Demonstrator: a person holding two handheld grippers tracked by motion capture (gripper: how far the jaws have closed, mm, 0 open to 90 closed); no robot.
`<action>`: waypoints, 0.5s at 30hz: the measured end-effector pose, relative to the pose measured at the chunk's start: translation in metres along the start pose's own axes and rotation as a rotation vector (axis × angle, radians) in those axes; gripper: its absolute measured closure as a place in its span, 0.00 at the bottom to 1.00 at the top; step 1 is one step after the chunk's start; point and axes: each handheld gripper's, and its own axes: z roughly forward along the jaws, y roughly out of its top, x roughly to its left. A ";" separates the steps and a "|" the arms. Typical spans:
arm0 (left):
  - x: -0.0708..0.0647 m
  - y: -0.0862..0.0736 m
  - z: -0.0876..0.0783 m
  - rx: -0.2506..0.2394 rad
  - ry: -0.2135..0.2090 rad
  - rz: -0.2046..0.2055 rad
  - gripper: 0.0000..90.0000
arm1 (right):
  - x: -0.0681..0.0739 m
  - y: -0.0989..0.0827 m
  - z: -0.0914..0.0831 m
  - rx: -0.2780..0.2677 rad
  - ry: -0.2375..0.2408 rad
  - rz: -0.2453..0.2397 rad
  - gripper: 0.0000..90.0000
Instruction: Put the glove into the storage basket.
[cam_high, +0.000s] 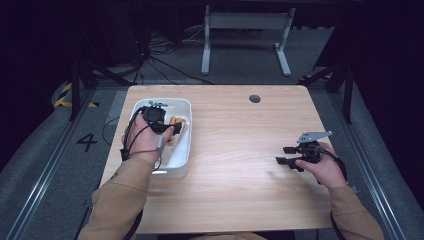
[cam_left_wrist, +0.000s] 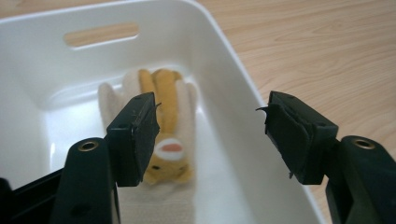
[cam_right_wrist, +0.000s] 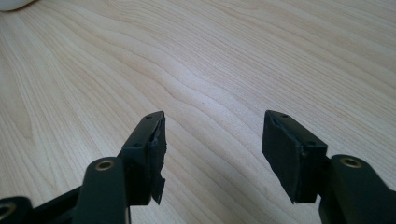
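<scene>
Left gripper (cam_left_wrist: 210, 135) poised over the white bin (cam_left_wrist: 224, 60), jaws spread wide and clamped on nothing. Below and beyond the left-hand pad (cam_left_wrist: 140, 135) in the left gripper view, partly behind it: a plush toy (cam_left_wrist: 170, 116) in tan, orange and cream, lying flat on the bin floor, a pink oval patch facing up. Toy apart from both pads, closer to the left-hand one; the right-hand pad hanging above the bin's long side wall. Slot handle cut into the bin's far end wall, ahead of the jaws. In the high view, left gripper (cam_high: 167, 129) above the bin (cam_high: 182, 150) at the table's left side, toy (cam_high: 176, 131) peeking out just past the jaws.

Right gripper (cam_right_wrist: 212, 154) low over bare wooden table (cam_right_wrist: 210, 60), jaws likewise standing apart, nothing between them. Only wood grain ahead of the pads, a sliver of white in the far upper-left corner. In the high view, right gripper (cam_high: 286, 155) held near the table's right edge, pointing leftward, well apart from bin and toy.
</scene>
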 end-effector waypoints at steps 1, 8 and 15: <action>0.000 0.000 0.000 0.000 0.000 0.000 0.39 | 0.000 0.000 0.000 0.001 0.001 0.000 0.45; -0.033 0.002 -0.019 -0.051 -0.108 0.113 0.39 | 0.001 0.000 0.000 -0.001 0.003 -0.010 0.45; -0.060 -0.012 -0.025 -0.053 -0.249 0.207 0.39 | 0.001 -0.002 -0.002 -0.002 -0.001 -0.009 0.45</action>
